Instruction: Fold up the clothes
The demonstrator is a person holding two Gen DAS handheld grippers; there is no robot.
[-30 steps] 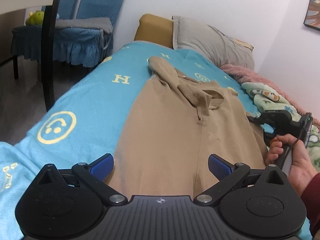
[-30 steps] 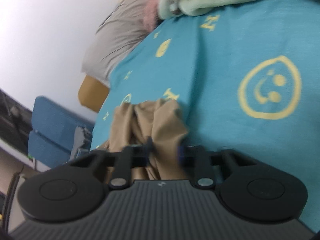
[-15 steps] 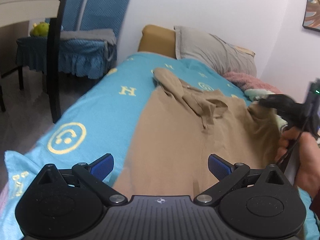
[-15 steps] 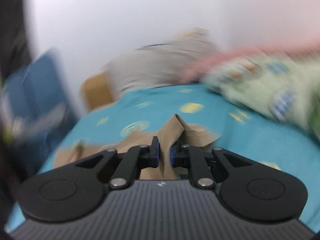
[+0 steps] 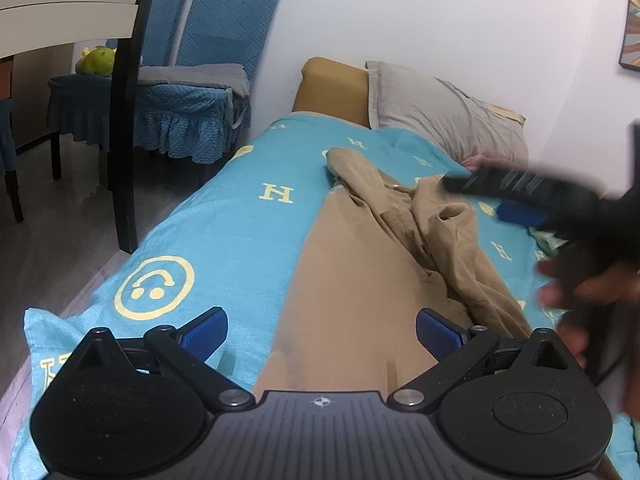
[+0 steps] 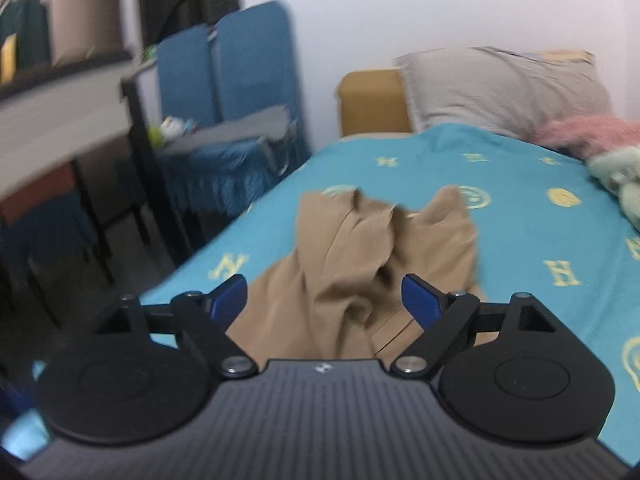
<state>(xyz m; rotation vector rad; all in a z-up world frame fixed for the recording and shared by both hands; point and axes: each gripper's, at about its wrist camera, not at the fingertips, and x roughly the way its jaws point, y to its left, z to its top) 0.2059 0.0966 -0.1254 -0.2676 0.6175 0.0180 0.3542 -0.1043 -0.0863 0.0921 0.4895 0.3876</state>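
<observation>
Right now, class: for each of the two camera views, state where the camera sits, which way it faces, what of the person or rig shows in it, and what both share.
Left wrist: on the left gripper, facing along the bed toward the grey pillow; shows its own open fingers, the blurred right gripper and a hand.
Right wrist: on the right gripper, jaws opening and empty, facing the same way.
Shared: tan garment, blue bedspread, pillow, blue chairs.

A bed covered by a turquoise sheet printed with yellow smileys and H letters (image 5: 224, 236) carries a tan garment (image 5: 360, 280) at its centre, a grey pillow (image 5: 440, 116) at twelve o'clock and a pink fuzzy blanket (image 6: 584, 132) at two o'clock.
</observation>
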